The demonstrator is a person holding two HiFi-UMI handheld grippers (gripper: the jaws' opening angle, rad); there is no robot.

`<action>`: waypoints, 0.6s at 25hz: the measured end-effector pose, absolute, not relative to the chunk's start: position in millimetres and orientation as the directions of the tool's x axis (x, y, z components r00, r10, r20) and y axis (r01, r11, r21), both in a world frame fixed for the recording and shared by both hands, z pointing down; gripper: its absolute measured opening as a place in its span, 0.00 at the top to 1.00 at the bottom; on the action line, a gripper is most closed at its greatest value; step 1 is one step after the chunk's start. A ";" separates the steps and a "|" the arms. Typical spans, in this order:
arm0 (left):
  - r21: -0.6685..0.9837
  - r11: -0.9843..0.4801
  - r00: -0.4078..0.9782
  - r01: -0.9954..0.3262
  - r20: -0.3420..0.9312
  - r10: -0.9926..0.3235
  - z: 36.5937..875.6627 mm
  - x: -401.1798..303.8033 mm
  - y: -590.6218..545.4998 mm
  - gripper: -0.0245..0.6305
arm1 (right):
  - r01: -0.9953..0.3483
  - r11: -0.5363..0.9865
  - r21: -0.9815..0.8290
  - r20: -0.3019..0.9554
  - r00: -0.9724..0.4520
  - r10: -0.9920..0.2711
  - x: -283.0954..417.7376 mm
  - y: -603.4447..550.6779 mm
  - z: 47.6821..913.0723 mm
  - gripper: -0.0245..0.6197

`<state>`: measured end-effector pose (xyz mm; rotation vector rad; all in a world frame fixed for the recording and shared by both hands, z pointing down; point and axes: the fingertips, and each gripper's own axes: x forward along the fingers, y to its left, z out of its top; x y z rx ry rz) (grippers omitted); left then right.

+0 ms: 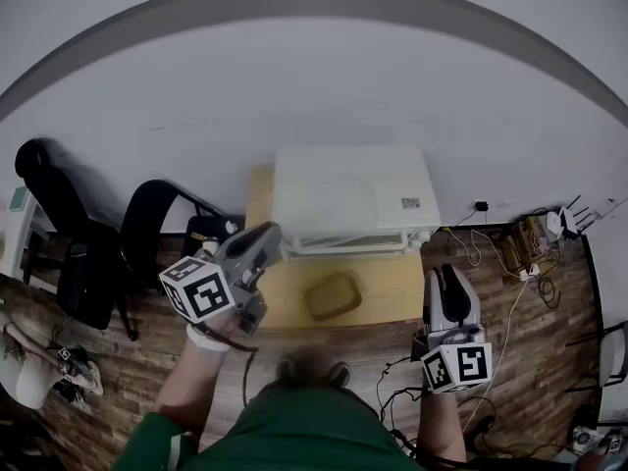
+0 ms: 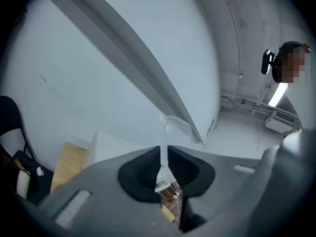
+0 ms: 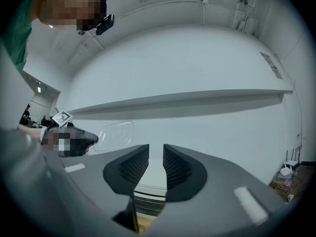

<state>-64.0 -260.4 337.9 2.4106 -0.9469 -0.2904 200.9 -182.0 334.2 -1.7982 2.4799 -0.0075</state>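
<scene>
My left gripper [image 1: 267,237] is raised over the left side of a small wooden table [image 1: 392,287] and is shut on the edge of a clear plastic lid [image 1: 326,209]. In the left gripper view the lid [image 2: 170,127] stands edge-on, pinched between the black pads of the left gripper [image 2: 163,171]. The right gripper view shows the same lid [image 3: 112,134] held up at left. My right gripper [image 1: 447,277] hovers at the table's right edge; its pads stand slightly apart, and the right gripper [image 3: 156,165] has nothing between them. A brown tray [image 1: 332,295] lies on the table.
A white box-shaped appliance [image 1: 353,199] stands at the back of the table against the white wall. Black chairs [image 1: 74,253] are at the left. Cables and a power strip [image 1: 520,255] lie on the wooden floor at the right.
</scene>
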 end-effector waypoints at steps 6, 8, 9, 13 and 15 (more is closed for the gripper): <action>0.546 -0.611 0.727 -0.573 -0.006 -0.687 337.7 -64.8 -261.3 0.90 | -0.948 0.314 -0.044 -0.069 -0.311 -0.948 200.7 -182.6 332.0 0.82; 0.547 -0.612 0.726 -0.571 -0.010 -0.687 336.4 -63.5 -261.2 0.90 | -0.948 0.314 -0.041 -0.072 -0.311 -0.948 201.7 -182.7 331.4 0.82; 0.546 -0.613 0.726 -0.571 -0.011 -0.687 335.8 -63.4 -261.2 0.90 | -0.948 0.315 -0.040 -0.074 -0.311 -0.948 201.6 -182.6 331.0 0.82; 0.545 -0.613 0.725 -0.572 -0.013 -0.688 334.1 -64.9 -261.4 0.90 | -0.946 0.320 -0.049 -0.084 -0.315 -0.945 200.0 -182.4 329.2 0.82; 0.546 -0.611 0.724 -0.573 -0.012 -0.690 333.9 -65.3 -261.7 0.90 | -0.945 0.323 -0.052 -0.089 -0.318 -0.944 200.1 -182.9 328.7 0.82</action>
